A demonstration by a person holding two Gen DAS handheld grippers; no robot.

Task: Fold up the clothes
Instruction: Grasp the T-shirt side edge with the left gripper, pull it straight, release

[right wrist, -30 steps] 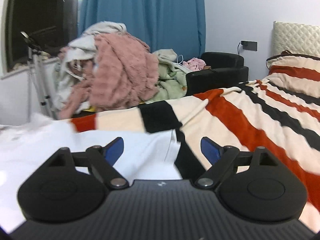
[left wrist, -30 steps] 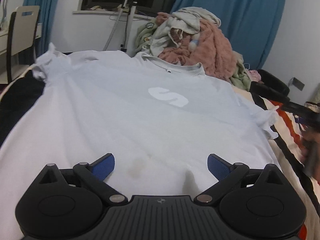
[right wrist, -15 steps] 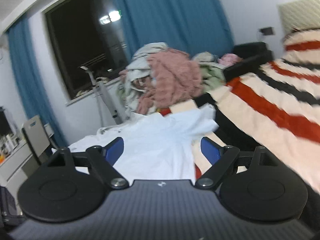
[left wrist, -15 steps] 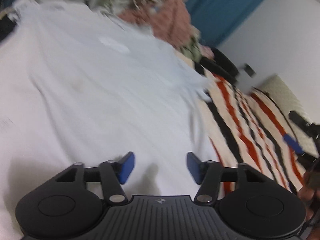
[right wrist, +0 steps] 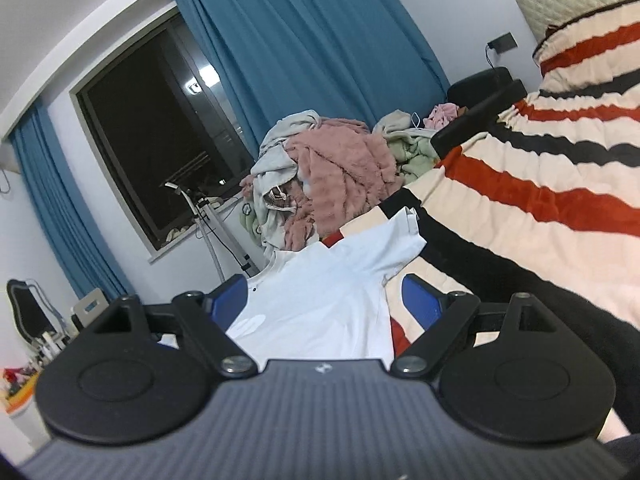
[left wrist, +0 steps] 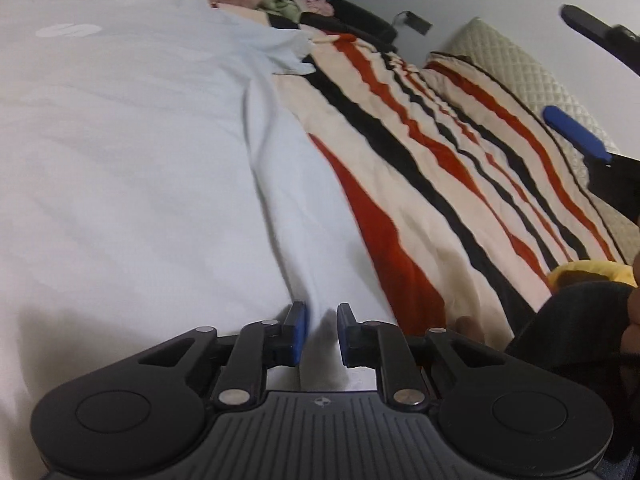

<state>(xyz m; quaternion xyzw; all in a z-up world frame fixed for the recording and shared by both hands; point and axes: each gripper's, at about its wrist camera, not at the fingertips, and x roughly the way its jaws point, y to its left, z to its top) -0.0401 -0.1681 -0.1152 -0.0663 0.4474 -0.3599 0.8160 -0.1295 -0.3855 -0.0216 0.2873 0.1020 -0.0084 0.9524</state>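
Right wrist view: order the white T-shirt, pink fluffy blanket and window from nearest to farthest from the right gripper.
1. White T-shirt, directly ahead of the right gripper, between its open fingers.
2. Pink fluffy blanket, on the pile beyond the shirt.
3. Window, far left, on the wall.

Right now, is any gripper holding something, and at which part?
The left gripper pinches the white T-shirt at its bottom hem near the right side edge. The right gripper is open and holds nothing.
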